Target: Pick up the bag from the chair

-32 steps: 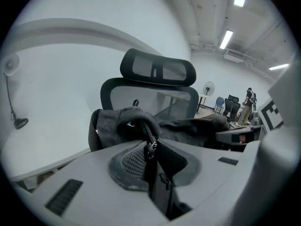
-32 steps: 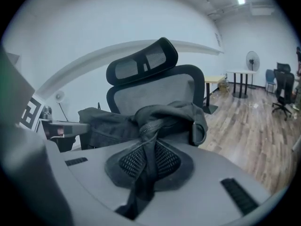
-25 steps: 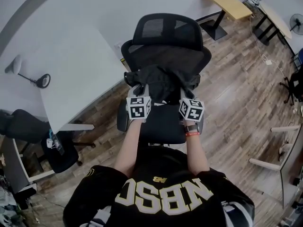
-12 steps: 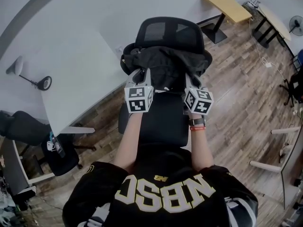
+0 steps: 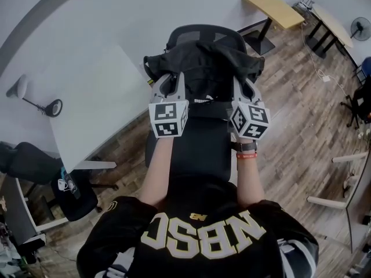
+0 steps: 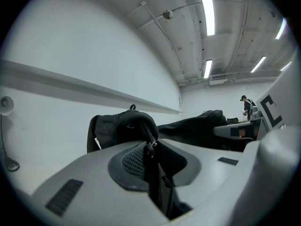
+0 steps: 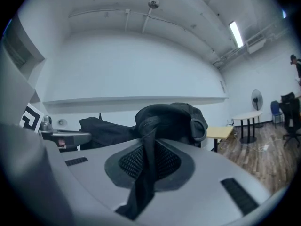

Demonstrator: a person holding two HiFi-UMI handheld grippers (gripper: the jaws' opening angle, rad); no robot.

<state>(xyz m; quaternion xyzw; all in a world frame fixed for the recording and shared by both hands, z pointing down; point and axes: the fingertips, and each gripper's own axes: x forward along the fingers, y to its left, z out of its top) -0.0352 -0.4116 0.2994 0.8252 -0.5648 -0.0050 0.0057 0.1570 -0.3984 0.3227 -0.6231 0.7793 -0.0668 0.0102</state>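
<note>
Only overhead, chair (image 5: 194, 149), up close, bag (image 6: 127, 126) pinched

One bag (image 5: 204, 67), two grippers (image 5: 166, 81) (image 5: 246, 87)

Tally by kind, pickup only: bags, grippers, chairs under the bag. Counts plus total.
bag: 1
grippers: 2, the left gripper and the right gripper, each shut on the bag
chair: 1
Total: 4
</note>
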